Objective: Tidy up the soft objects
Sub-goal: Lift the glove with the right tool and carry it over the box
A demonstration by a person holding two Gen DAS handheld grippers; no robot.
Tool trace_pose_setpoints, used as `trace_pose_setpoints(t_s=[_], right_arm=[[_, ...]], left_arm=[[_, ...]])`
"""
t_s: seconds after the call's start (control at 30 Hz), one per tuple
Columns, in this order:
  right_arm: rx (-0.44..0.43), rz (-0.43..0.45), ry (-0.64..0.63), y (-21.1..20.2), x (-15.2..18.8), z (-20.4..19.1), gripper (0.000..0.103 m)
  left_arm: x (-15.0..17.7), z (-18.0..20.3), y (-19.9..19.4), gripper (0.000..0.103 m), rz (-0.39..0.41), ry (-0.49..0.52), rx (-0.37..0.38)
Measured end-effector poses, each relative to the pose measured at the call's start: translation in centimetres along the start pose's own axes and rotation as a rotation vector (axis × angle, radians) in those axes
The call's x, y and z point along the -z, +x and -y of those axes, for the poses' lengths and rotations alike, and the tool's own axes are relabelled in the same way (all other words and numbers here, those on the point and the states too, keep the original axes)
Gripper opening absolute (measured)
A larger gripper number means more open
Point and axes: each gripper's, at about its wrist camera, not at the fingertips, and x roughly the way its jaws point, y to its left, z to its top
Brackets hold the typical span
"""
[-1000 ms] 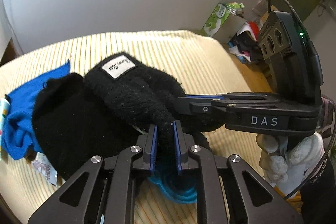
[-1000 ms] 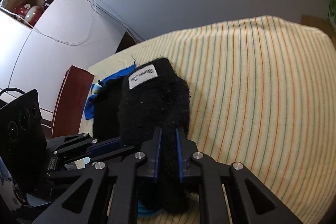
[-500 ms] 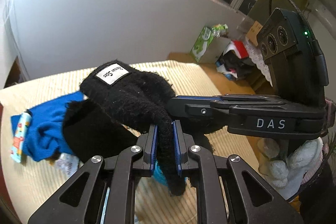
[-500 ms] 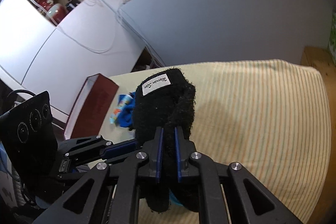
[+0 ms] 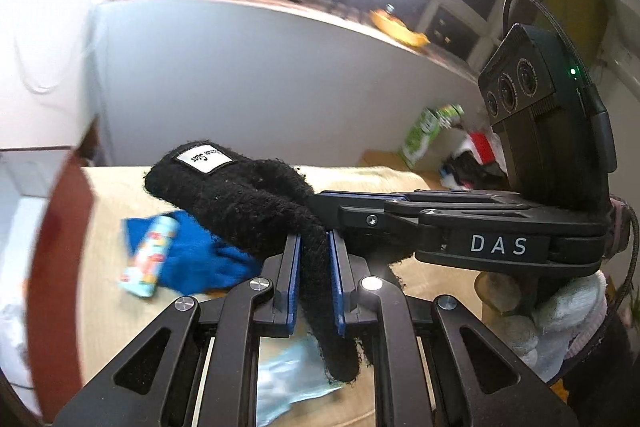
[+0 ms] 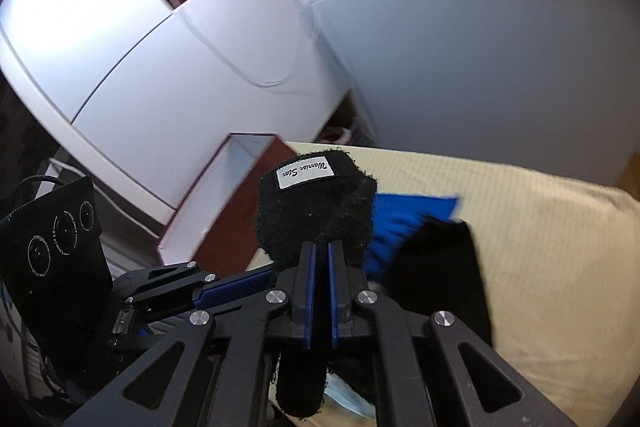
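A black fuzzy glove [image 5: 240, 195] with a white sewn label hangs in the air above the striped bedcover [image 5: 400, 179]. My left gripper [image 5: 313, 239] is shut on a finger-like strand of it that dangles below the pads. From the right, my right gripper [image 5: 320, 199] pinches the same glove. In the right wrist view the glove [image 6: 316, 211] bulges above my right gripper [image 6: 320, 247], whose jaws are closing tight on the fabric. My left gripper [image 6: 276, 269] reaches in from the left, one blue pad showing.
A blue cloth [image 5: 200, 255] with a colourful packet [image 5: 148, 259] and a black garment [image 6: 440, 267] lie on the bedcover [image 6: 560, 267]. A pale blue item [image 5: 292, 375] lies beneath the grippers. A red-brown open box [image 6: 240, 195] stands left of the bed. A gloved hand [image 5: 560, 315] holds the right gripper.
Both grippers have risen with the black fuzzy glove, lifting it off the black garment. The views have tilted upward, and the red-brown box has come into sight.
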Motion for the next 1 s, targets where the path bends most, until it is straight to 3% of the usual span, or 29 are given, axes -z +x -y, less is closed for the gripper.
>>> trace_pose_setpoints(t_s=[0.2,0.43,0.77,1.0], right_arm=[[-0.060,-0.015,-0.087,4.2,-2.7,-6.4,0.006],[-0.121,-0.053,-0.154,10.7,-5.8,-12.7,0.006],[-0.129,-0.125,-0.192,19.1,-8.8,-16.8,0.006],[-0.041,-0.140,-0.221,22.6,-9.8,-16.9,0.007]], left_arm=[[-0.3,-6.3,-5.3,0.012,0.064,-0.055,-0.080],[-0.8,-12.6,-8.3,0.012,0.099,-0.132,-0.155],[-1.2,-21.2,-8.5,0.012,0.076,-0.248,-0.223],[-1.0,-24.4,-6.2,0.012,0.025,-0.254,-0.368]])
